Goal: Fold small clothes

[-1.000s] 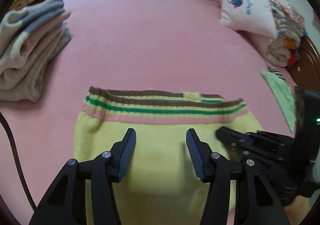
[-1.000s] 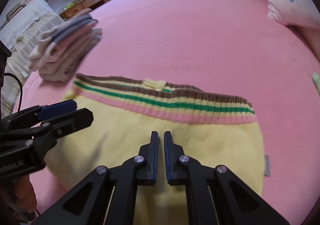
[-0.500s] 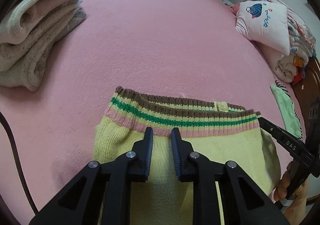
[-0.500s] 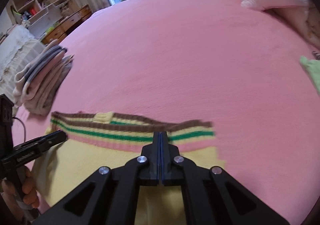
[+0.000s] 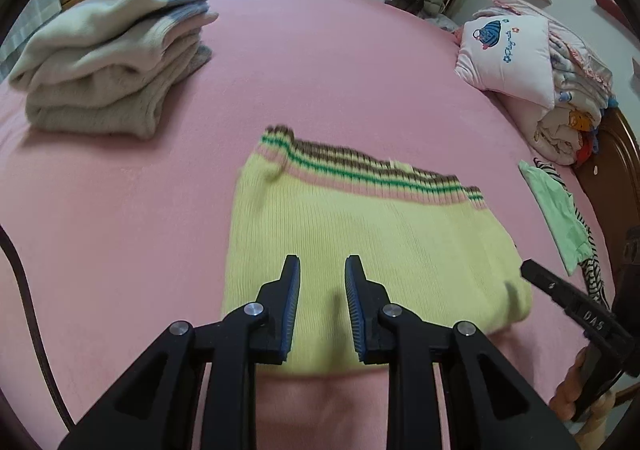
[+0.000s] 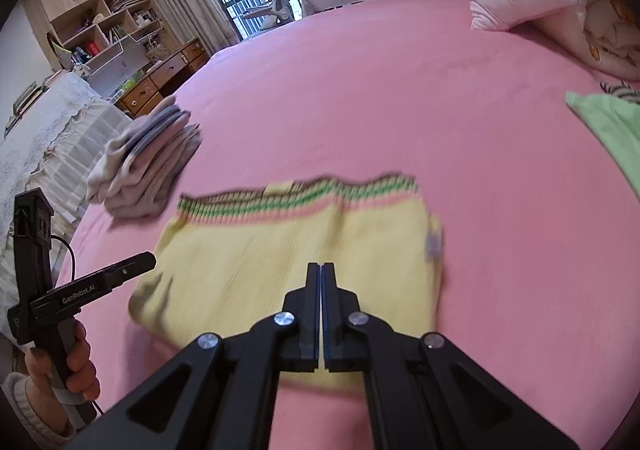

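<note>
A yellow knit garment (image 5: 360, 234) with a brown, green and pink striped band lies folded flat on the pink bed (image 5: 340, 62). My left gripper (image 5: 322, 262) hovers over its near half. Its jaws are opening, with a small gap and nothing between them. In the right wrist view the same garment (image 6: 260, 250) is motion-blurred. My right gripper (image 6: 321, 268) is above its near edge, shut with nothing in it. Each gripper shows in the other's view: the right gripper (image 5: 532, 272) at the garment's right corner, the left gripper (image 6: 140, 262) at its left corner, held by a hand (image 6: 76, 366).
A stack of folded grey and cream clothes (image 5: 112, 70) sits at the far left of the bed. A pink pillow (image 5: 504, 50) and bedding lie at the far right, with a green cloth (image 5: 556, 206) beside the garment. A black cable (image 5: 24, 290) runs along the left.
Both grippers moved forward to the striped band, then drew back and up over the garment's near half. The left jaws narrowed from wide apart to a small gap. The right stayed shut.
</note>
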`<state>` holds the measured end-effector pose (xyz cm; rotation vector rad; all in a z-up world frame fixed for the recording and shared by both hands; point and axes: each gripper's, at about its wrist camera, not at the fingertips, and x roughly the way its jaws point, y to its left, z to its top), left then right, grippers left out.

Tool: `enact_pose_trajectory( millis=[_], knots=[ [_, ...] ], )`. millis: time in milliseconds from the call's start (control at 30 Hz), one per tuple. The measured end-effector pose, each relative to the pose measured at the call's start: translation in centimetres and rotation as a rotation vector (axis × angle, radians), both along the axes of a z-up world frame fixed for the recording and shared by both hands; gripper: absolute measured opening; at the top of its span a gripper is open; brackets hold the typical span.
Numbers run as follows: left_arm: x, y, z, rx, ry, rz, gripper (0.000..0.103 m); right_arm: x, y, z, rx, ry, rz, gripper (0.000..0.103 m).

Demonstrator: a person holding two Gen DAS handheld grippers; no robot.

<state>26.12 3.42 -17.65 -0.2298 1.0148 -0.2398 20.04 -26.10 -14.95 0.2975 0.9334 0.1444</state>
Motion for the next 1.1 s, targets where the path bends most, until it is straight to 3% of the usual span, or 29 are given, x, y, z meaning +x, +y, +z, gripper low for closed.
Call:
enact_pose_trajectory(
  millis=[167,400,633,767,867,1100],
  knots=[
    [-3.4,-1.6,-1.1,0.031,-0.033,-0.009,0.021,-2.6,2.7,-1.6,0.002,-0.014,0.001,0.0],
    [-2.3,-2.6,-2.8,0.059,-0.026,0.0,0.021,-2.0,5.2,-2.4,-0.039,-0.031,0.033,0.0],
    [-1.5,-0.7,-4.0,0.012,-0.015,0.027,0.021,-2.3,0.1,-4.0,-0.058,0.009,-0.091,0.0],
    [-1.7,-0.2,-4.1,-0.002,-0.016,0.034,0.02,-3.6,-3.0,-4.4,0.021,0.009,-0.13,0.0],
    [-1.7,0.6,-4.0,-0.019,-0.01,0.053,0.02,-4.2,-3.1,-3.9,-0.072,0.0,-0.16,0.0],
    [-1.8,1.0,-4.8,-0.009,-0.009,0.042,0.02,-3.7,-2.8,-5.1,-0.118,0.043,-0.148,0.0]
  ],
)
